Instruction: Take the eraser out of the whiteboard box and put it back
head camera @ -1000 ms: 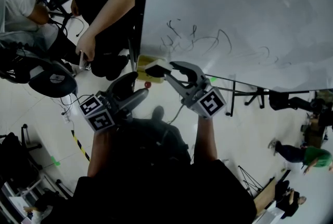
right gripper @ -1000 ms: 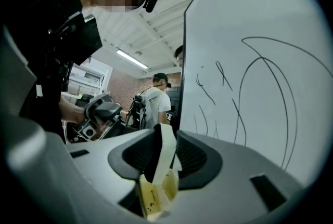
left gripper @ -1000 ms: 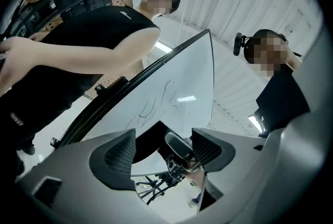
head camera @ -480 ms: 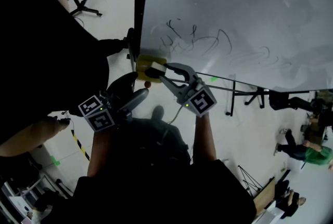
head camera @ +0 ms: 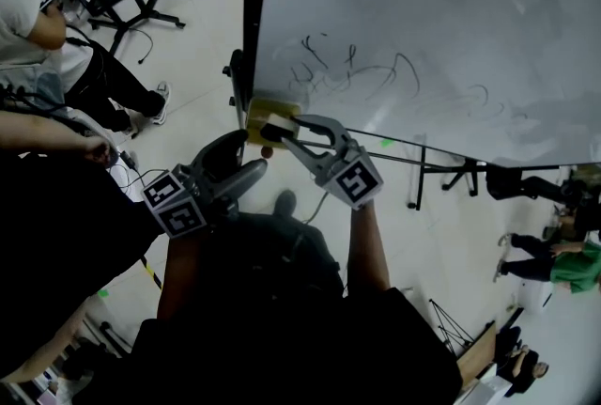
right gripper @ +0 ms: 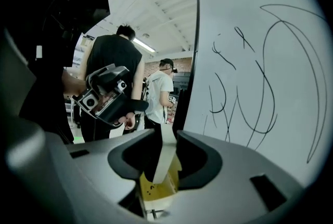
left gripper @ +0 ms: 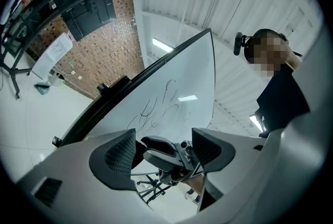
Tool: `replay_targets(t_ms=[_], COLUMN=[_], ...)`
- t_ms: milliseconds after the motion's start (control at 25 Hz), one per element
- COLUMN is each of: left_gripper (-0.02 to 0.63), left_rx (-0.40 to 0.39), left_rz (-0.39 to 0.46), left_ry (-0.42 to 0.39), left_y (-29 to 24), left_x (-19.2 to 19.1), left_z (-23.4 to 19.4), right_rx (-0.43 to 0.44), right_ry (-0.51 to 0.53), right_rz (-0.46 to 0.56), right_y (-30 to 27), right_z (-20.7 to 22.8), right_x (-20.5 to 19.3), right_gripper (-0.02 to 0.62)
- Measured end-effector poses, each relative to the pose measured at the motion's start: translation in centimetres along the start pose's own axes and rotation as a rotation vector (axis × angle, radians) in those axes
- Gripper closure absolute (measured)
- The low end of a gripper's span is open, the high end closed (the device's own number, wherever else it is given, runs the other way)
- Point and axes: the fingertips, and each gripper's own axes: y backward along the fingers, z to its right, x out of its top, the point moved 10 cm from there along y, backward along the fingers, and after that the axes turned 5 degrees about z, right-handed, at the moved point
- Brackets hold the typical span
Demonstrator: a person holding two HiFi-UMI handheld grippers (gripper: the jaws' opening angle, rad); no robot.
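A: Status of the grippers?

B: Right gripper [head camera: 282, 131] is clamped at about half width on the eraser [right gripper: 166, 150], pads on its two broad faces. The block stands on edge, its lower end just over the open yellow whiteboard box [right gripper: 155, 187] at the lower left corner of the whiteboard [head camera: 423, 18]. Left gripper [left gripper: 165, 151] has its jaws apart with nothing between them and is held back from the box.

A: Step in hand?

B: Judged to be the put-back. The eraser is not yet seated in the box.

A: How to do it well?

B: Line the eraser's long edge up with the box opening and lower it straight down, clear of the near wall and the board face. Let go only once the bottom edge rests inside. A sideways nudge might shift the box. Cannot tell whether it is fixed to the frame.
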Motion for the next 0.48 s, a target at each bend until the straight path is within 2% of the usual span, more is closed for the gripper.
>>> replay_targets(t_ms=[480], left_gripper=[0.275], left_rx=[0.008], left_rz=[-0.002], left_ry=[0.002], left_y=[0.2], left_x=[0.0], left_z=[-0.2], right_rx=[0.017], right_ry=[0.006], right_rz=[-0.054], right_y=[-0.7], right_z=[-0.3], right_x=[-2.1], right_gripper=[0.446])
